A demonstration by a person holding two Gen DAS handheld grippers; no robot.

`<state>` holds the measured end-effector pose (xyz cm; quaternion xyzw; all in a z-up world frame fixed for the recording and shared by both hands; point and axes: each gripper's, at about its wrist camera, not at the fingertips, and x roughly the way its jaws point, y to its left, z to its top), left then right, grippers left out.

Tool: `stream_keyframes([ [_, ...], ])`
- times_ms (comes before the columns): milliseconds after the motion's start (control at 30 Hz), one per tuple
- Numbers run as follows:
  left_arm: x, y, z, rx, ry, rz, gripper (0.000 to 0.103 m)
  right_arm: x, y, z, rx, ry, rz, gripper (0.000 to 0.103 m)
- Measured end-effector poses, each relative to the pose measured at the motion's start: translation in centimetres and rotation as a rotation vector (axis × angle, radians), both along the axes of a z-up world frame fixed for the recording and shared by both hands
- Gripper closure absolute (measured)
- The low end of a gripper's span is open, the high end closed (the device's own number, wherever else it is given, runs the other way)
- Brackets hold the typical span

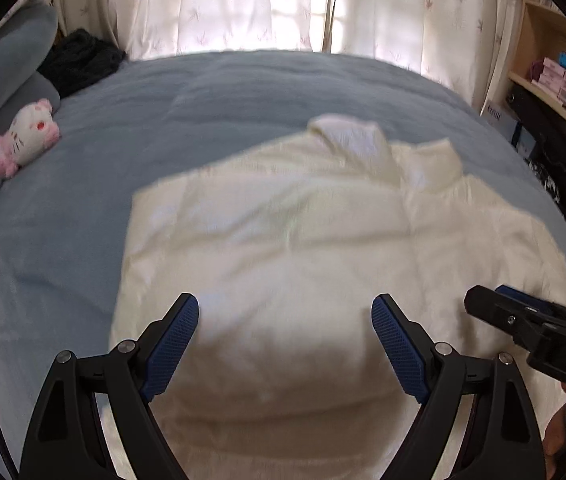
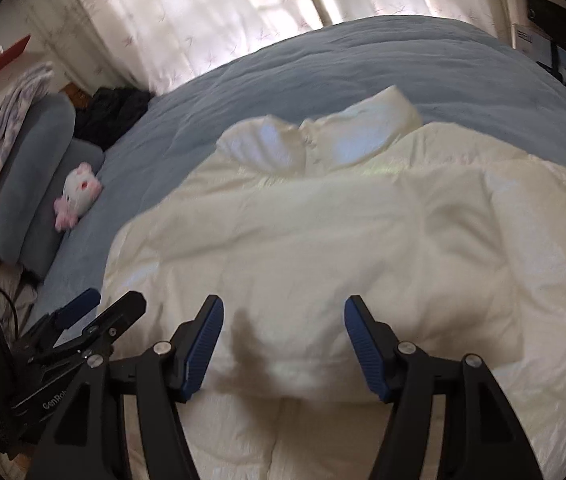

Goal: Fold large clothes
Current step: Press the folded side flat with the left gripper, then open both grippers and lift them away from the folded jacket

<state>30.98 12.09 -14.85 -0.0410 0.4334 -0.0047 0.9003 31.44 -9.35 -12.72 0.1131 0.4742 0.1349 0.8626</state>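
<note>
While you held both tools over the blue bed (image 1: 83, 248), the cream padded jacket (image 1: 283, 240) lay spread across its near half, collar (image 1: 363, 140) pointing toward the curtains (image 1: 243, 4). Your left gripper (image 1: 285, 340) stood wide apart with nothing between its pads, and your right gripper (image 2: 283, 344) was spread just as wide and equally empty, both hanging above the lower body of the garment.

Judging by its puffed, glossy quilting, the jacket probably handled light but bulky, springy and a little slippery, so a pinch on a flat panel might have slid off. The hem, side edges or sleeve seams looked like firmer places to take hold.

Much was hard to read: motion blur smeared the fabric, the sleeves could not be picked out, and the hem nearest you ran out of view beneath the fingers. A plush toy (image 1: 23, 140) sat well apart by the pillows.
</note>
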Motion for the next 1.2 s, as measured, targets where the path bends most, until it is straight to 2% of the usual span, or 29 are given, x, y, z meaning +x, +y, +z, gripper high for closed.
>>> stream_keyframes([
  [100,-0.4,1.3,-2.4,0.031,0.051,0.032,0.015,-0.7,-0.4,-1.4,-0.081,0.022,-0.02,0.04],
  [233,-0.5,3.7,-3.3,0.017,0.065,0.073,0.015,-1.5,-3.7,-2.1,-0.03,0.066,-0.089,0.04],
  [300,-0.8,4.3,-3.0,0.021,0.066,0.093,0.015,-2.2,-5.3,-1.9,-0.002,0.074,-0.12,0.04],
  [367,-1.2,4.5,-2.5,0.025,0.066,0.102,0.015,-2.9,-6.1,-1.4,-0.016,0.074,-0.145,0.04],
  [733,-6.6,4.0,2.9,0.001,0.011,0.081,0.015,-8.1,-6.8,3.5,-0.037,0.01,-0.199,0.04],
  [1000,-13.2,3.6,8.3,0.01,-0.063,0.049,0.015,-13.7,-8.1,7.3,-0.021,-0.051,-0.223,0.04],
  [1200,-18.8,4.2,11.1,0.03,-0.111,0.039,0.015,-18.3,-9.1,9.6,-0.038,-0.1,-0.226,0.04],
])
